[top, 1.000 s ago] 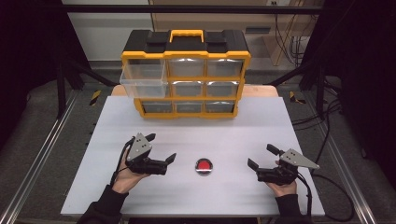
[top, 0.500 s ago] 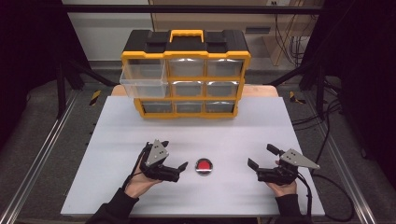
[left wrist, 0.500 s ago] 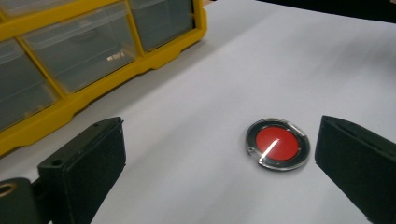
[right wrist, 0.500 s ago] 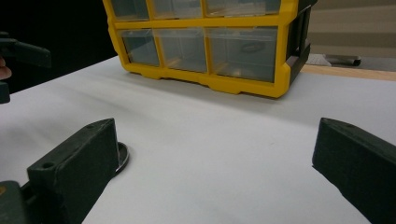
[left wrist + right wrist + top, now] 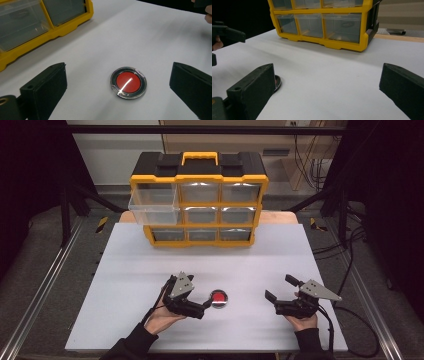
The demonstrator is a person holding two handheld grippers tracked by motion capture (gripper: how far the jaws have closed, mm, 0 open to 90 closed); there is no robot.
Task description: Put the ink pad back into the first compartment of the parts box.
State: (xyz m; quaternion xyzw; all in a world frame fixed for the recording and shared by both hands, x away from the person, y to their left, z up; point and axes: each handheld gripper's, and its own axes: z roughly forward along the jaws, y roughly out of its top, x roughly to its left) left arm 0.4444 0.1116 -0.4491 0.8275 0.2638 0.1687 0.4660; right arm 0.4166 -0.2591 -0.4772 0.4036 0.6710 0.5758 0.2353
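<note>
Left hand-held gripper [image 5: 117, 87] agape around one red disc [image 5: 128, 82]; right hand-held gripper [image 5: 282, 295] agape, empty

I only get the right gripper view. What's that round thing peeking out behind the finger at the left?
Observer: A flat disc with a red centre and a shiny silver rim, lying on the white table.
Operator: Is anything going for it?
Observer: The left gripper points at it; its fingers are open and apart from the disc.
Operator: Are the yellow cabinet's drawers all closed?
Observer: No. On the cabinet, the top-left drawer is pulled out.
</note>
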